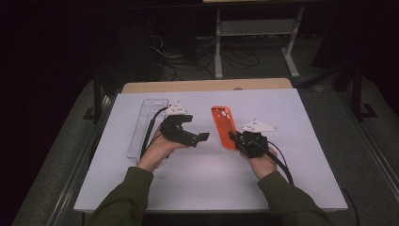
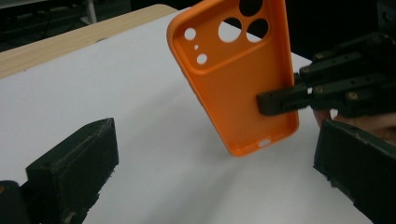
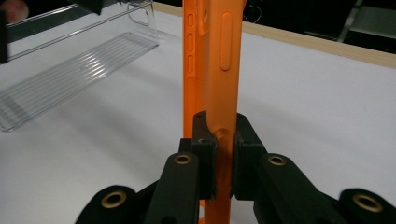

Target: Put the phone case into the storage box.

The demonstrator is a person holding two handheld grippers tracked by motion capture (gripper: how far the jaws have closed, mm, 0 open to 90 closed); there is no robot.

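Between my two hands, above the white table (image 1: 197,179), hangs the orange case (image 1: 224,126), and my right gripper (image 1: 234,138) has it. From the high view the case stands up off the table, tilted, its camera end pointing away from me and its lower end at the right gripper's tips. Along the right gripper view the case (image 3: 212,70) rises edge-on straight up between my two black jaws, which are pressed against its two faces near the bottom edge, so the grip is tight on that thin wall; the side buttons show higher up. My left gripper (image 1: 203,136) sits to the left of the case, near it but not touching, with its jaws standing wide apart and nothing between them. Through the left gripper view I see the hollow inside of the case (image 2: 233,84), lens holes at the top, held clear of the table, with one right jaw lying across its lower right edge. Beyond my left hand (image 1: 157,148) a clear tray (image 1: 141,127) lies on the table, well apart from the case; what it holds, if anything, I cannot quite make out.
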